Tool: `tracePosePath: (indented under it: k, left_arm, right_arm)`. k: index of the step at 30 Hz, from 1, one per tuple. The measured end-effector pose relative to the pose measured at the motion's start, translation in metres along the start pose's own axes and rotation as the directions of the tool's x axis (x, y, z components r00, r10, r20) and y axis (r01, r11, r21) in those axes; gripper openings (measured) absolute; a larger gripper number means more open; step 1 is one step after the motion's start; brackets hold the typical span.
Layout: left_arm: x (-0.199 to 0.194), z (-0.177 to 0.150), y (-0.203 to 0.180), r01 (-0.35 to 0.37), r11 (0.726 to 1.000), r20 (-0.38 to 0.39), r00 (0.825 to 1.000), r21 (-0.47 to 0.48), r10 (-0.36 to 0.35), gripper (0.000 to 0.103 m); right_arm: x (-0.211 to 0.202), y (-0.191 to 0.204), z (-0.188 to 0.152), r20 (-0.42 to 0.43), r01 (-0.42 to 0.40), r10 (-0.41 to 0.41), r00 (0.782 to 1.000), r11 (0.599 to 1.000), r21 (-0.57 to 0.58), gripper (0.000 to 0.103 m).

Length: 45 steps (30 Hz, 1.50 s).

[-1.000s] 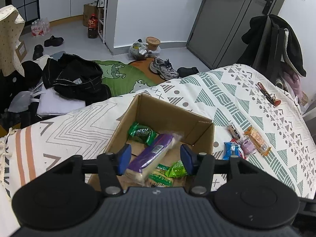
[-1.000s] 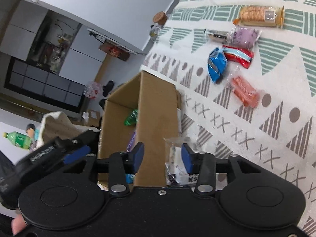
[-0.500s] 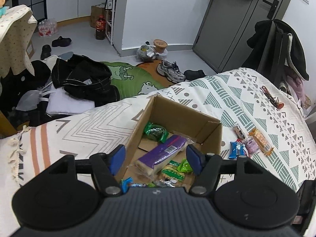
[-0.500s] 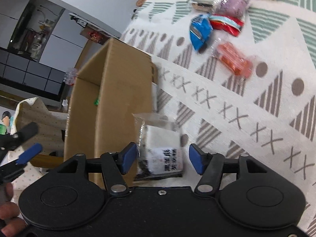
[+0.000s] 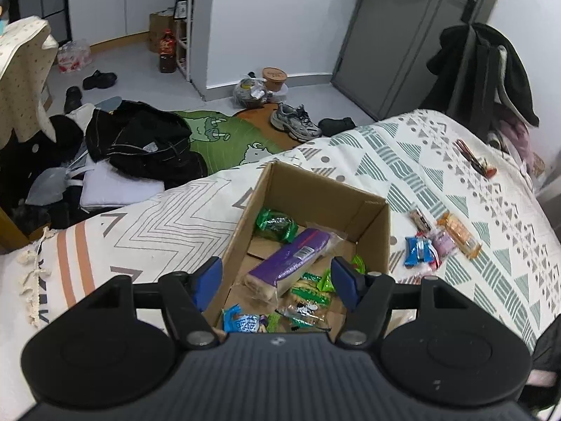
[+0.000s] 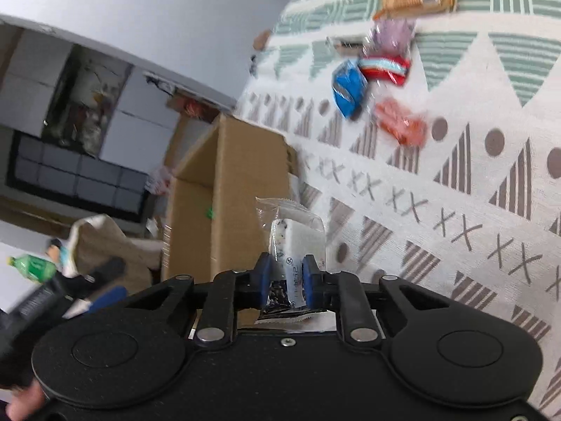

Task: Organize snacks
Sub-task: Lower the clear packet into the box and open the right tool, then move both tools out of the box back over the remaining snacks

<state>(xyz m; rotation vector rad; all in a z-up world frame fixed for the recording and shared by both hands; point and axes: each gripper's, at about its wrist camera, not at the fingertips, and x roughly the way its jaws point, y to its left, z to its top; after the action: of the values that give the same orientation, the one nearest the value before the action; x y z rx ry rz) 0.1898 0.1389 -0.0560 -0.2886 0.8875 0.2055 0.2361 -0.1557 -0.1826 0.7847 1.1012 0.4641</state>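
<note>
A grey door (image 5: 396, 35) stands in the white wall (image 5: 266, 17). Left of the door, a green rug (image 5: 217, 137), black clothes (image 5: 140, 140) and sneakers (image 5: 294, 124) litter the grey floor (image 5: 133, 70).

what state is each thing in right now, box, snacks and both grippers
cardboard box: open on top, holding several snacks
purple packet: lying inside the box, released
white packet: pinched in the right hand-held gripper, whose jaws have just been closing on it, beside the box
left hand-held gripper: open, empty, above the box
blue packet: loose on the bedspread
</note>
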Motion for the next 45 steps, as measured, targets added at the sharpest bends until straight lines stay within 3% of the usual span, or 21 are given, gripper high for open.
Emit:
tracePosePath:
  k: [10, 19, 21, 23, 26, 45]
  left_arm:
    - [-0.019, -0.001, -0.004, 0.033, 0.999, 0.018, 0.999, 0.007, -0.033, 0.067]
    - [-0.028, 0.008, 0.007, 0.015, 1.000, 0.023, 1.000, -0.024, -0.015, 0.067]
    - [-0.029, 0.008, 0.010, 0.012, 1.000, 0.020, 1.000, -0.028, -0.011, 0.067]
    - [-0.031, 0.009, 0.012, 0.009, 1.000, 0.018, 1.000, -0.028, -0.009, 0.068]
    - [-0.033, 0.009, 0.014, -0.004, 1.000, 0.019, 1.000, -0.028, 0.005, 0.079]
    - [-0.034, 0.006, -0.017, -0.026, 0.999, 0.022, 0.999, -0.028, 0.027, 0.099]
  right_arm:
    - [-0.031, 0.056, 0.019, 0.095, -0.115, 0.120, 0.988, 0.992, -0.057, 0.018]
    - [-0.001, 0.103, 0.028, 0.081, -0.164, 0.171, 0.982, 0.982, -0.090, 0.019]
    - [0.005, 0.108, 0.028, 0.082, -0.185, 0.194, 0.978, 0.977, -0.101, 0.024]
    - [0.009, 0.111, 0.029, 0.075, -0.179, 0.187, 0.979, 0.978, -0.105, 0.027]
    - [0.003, 0.106, 0.029, 0.082, -0.167, 0.176, 0.981, 0.981, -0.097, 0.058]
    - [-0.061, 0.056, 0.054, 0.123, -0.016, 0.033, 0.992, 0.990, -0.139, 0.061]
